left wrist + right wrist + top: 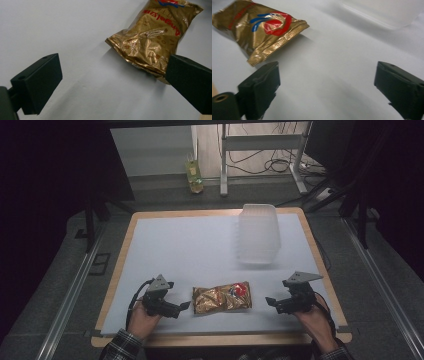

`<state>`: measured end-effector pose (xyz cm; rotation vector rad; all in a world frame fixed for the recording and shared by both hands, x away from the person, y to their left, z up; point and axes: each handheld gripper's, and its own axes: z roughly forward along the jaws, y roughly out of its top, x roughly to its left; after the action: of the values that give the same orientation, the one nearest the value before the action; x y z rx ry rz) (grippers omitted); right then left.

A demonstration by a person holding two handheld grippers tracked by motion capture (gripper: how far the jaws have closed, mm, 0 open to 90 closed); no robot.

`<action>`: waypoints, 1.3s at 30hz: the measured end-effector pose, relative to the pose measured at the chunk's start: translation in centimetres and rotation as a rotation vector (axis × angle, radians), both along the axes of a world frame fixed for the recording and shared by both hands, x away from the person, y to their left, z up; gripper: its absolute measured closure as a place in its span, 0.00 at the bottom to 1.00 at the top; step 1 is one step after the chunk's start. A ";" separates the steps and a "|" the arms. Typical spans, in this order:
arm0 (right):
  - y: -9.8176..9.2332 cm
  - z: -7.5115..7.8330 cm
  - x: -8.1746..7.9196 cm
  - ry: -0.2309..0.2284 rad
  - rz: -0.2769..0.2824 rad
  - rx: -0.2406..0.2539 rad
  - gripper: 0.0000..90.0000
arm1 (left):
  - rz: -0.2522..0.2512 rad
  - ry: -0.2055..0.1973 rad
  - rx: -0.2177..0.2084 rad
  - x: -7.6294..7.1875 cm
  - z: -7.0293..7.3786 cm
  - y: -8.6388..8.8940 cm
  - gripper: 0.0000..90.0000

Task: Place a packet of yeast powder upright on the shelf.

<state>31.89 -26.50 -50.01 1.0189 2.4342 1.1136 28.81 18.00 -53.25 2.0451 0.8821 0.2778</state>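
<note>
Gold snack bag (pixel 152 40) top cut off; right jaw overlaps corner.

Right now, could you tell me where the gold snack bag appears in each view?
High view: the gold snack bag lies low centre, between both grippers.
Left gripper view: upper right, behind the right-hand finger.
Right gripper view: upper left.
Shared landmark: its red-and-blue logo end.

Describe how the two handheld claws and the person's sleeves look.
Both the left claw and right claw are black, each with two blocky jaws, a grey three-cornered plate on top and a dark trailing cable. The sleeves are dark plaid.
</note>
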 end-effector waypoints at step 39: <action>0.4 -0.6 -0.1 0.007 0.057 -0.051 0.01 | -0.051 -0.061 -0.018 -1.0 1.9 -1.1 0.51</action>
<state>31.75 -26.10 -50.64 0.9444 2.4982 1.0612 27.79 16.95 -51.31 2.0289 0.7910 0.3020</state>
